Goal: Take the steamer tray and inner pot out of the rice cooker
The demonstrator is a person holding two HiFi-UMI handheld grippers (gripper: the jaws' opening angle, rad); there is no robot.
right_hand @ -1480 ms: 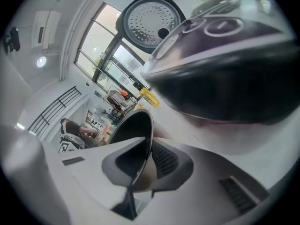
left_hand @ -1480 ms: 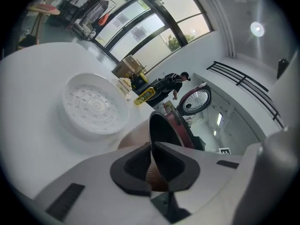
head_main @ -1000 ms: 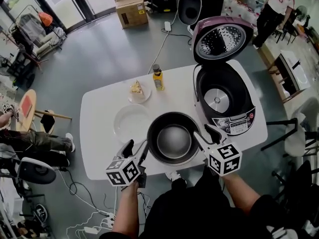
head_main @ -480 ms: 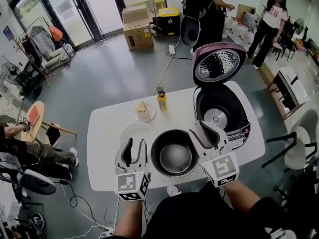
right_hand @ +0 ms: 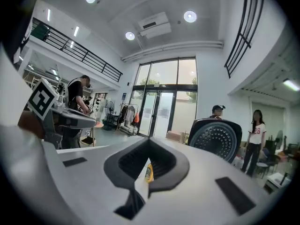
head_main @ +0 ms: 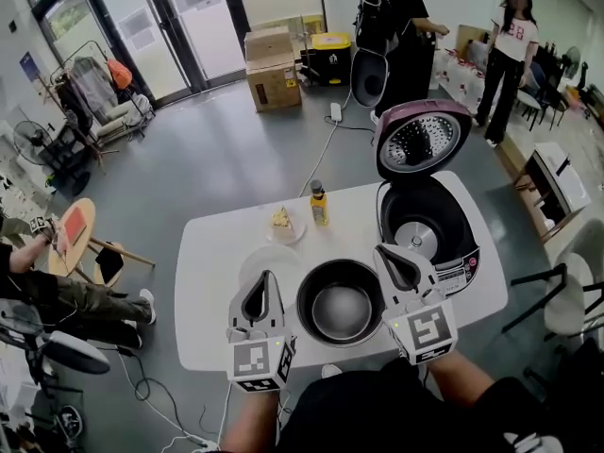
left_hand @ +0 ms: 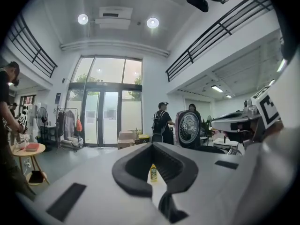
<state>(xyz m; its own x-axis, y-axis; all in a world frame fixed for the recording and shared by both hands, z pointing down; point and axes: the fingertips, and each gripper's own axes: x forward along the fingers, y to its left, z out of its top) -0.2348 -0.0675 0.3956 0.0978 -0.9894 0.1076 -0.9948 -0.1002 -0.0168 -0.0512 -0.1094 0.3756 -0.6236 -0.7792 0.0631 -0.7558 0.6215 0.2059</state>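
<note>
The black inner pot (head_main: 341, 300) stands empty on the white table (head_main: 212, 253), between my two grippers. The pale round steamer tray (head_main: 271, 262) lies on the table just left of the pot. The rice cooker (head_main: 457, 256) stands at the table's right with its lid (head_main: 422, 138) up and its cavity bare. My left gripper (head_main: 266, 279) is raised left of the pot and my right gripper (head_main: 385, 253) right of it. Both sets of jaws have just closed with nothing between them. In each gripper view the shut gripper (left_hand: 152, 146) (right_hand: 150, 140) points level across the room.
A yellow bottle (head_main: 320, 204) and a small plate with food (head_main: 284, 223) stand at the table's far side. Chairs (head_main: 559, 302) stand right of the table, a round wooden table (head_main: 74, 234) at the left. People (head_main: 396, 17) and a cardboard box (head_main: 274, 59) are at the back.
Both grippers have risen off the pot's sides, rolled upright and shut their jaws. The pot stays on the table.
</note>
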